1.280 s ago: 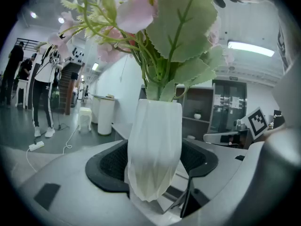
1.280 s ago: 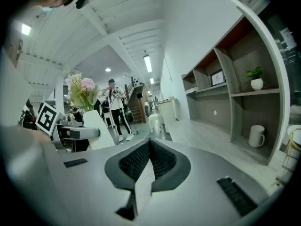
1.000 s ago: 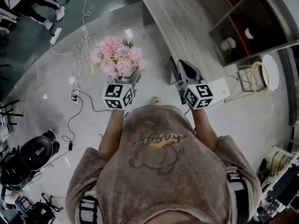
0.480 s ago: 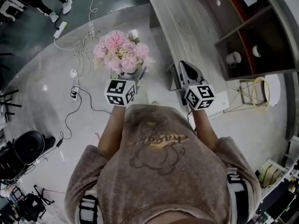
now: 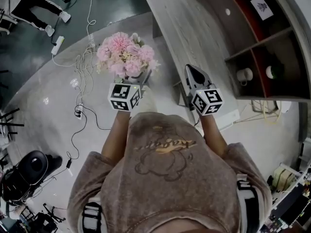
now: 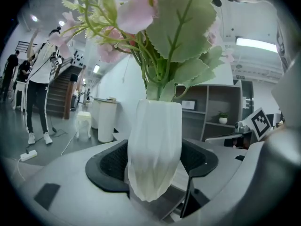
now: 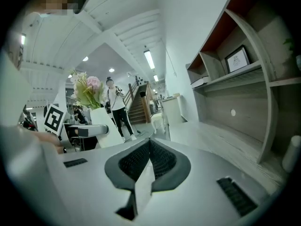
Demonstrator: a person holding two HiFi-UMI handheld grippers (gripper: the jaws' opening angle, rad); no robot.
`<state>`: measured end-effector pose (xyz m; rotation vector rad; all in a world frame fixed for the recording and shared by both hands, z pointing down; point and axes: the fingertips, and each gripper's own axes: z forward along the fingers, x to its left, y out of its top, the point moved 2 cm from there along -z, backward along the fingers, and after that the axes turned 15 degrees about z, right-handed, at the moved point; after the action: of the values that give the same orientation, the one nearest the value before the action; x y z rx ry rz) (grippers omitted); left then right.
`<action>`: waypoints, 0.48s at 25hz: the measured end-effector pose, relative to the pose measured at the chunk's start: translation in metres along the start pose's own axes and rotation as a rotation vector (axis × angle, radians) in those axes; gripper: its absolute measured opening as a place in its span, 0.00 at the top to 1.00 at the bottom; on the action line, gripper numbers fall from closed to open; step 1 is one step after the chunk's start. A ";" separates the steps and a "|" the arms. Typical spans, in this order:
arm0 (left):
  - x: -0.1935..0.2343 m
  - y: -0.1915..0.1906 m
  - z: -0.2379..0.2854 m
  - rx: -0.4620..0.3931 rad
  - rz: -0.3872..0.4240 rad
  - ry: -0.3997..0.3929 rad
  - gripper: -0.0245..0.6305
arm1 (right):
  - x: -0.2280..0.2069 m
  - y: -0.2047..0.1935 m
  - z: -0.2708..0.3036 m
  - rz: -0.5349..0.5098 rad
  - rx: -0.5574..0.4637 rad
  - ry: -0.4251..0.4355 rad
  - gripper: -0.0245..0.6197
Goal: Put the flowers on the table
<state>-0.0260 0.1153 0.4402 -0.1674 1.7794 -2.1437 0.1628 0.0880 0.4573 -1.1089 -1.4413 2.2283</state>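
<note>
My left gripper (image 5: 140, 79) is shut on a white faceted vase (image 6: 154, 147) that holds pink flowers (image 5: 125, 55) with green leaves (image 6: 181, 25). In the left gripper view the vase stands upright between the two black pads (image 6: 107, 163). The bouquet hangs over the floor, just left of the long grey wooden table (image 5: 194, 28). My right gripper (image 5: 193, 73) is shut with nothing in it, its tips over the table's near edge. In the right gripper view the flowers (image 7: 87, 91) show at the left and the table top (image 7: 221, 138) runs off to the right.
A shelf unit (image 5: 265, 38) with a mug (image 5: 243, 74) and a framed picture (image 5: 261, 6) stands along the table's right side. Cables and a power strip (image 5: 57, 43) lie on the floor at the left. A person (image 6: 40, 86) stands farther off, near some stairs.
Both grippers and the bouquet hold nearly the same place in the head view, while the table and shelves have come further into view and slid down towards me.
</note>
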 end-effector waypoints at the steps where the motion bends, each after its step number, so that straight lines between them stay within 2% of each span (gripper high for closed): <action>1: 0.009 0.001 0.009 -0.001 0.003 -0.005 0.43 | -0.002 0.004 0.011 0.003 -0.001 -0.006 0.97; 12: 0.112 0.024 0.107 -0.009 0.020 -0.079 0.43 | -0.026 0.054 0.124 0.027 -0.022 -0.067 0.97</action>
<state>-0.0933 -0.0257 0.4244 -0.2325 1.7395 -2.0862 0.1011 -0.0349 0.4488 -1.0765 -1.4887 2.2939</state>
